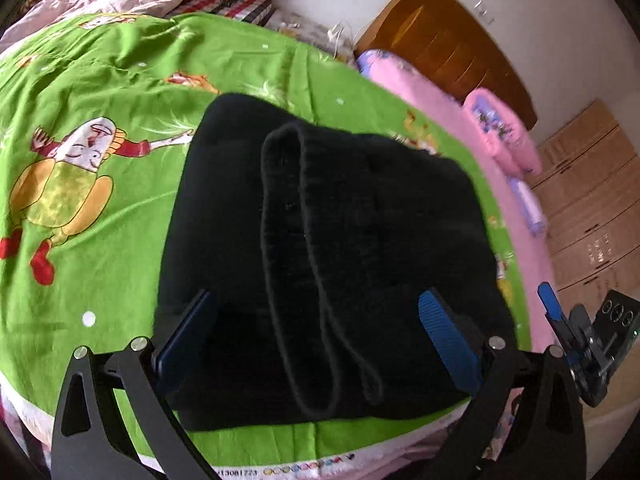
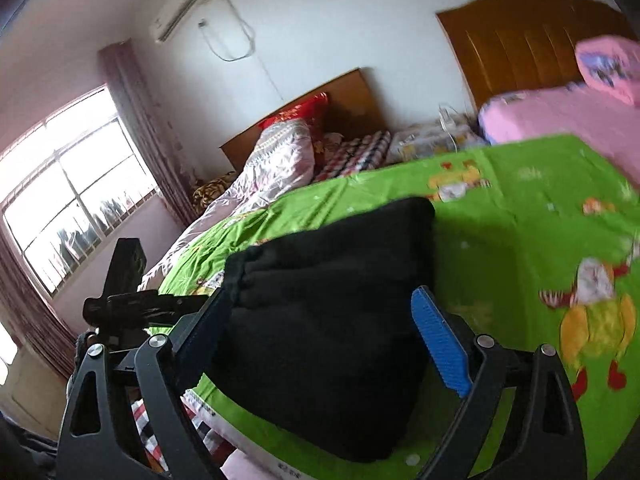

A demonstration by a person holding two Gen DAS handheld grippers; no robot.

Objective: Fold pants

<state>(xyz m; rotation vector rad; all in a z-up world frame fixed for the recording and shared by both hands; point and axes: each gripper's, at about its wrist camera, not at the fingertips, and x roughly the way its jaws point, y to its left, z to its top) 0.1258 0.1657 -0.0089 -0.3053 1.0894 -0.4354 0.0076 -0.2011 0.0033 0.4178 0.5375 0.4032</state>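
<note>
The black pants [image 1: 320, 248] lie folded in a compact stack on the green cartoon bedspread [image 1: 100, 160], with the ribbed waistband on top. My left gripper [image 1: 316, 320] is open and hovers just above the near edge of the stack, holding nothing. In the right wrist view the folded pants [image 2: 332, 300] show from the side. My right gripper [image 2: 320, 312] is open, its blue fingers [image 2: 440, 340] on either side of the stack's end, holding nothing. The right gripper also shows at the right edge of the left wrist view [image 1: 576, 332].
A pink bed [image 1: 440, 112] with a pink pillow [image 1: 504, 136] and wooden headboard [image 1: 452, 40] lies beyond. A quilt [image 2: 276, 164] is piled at the head of the green bed. A window [image 2: 68, 208] is on the left. The bed's near edge [image 1: 320, 464] is just below my grippers.
</note>
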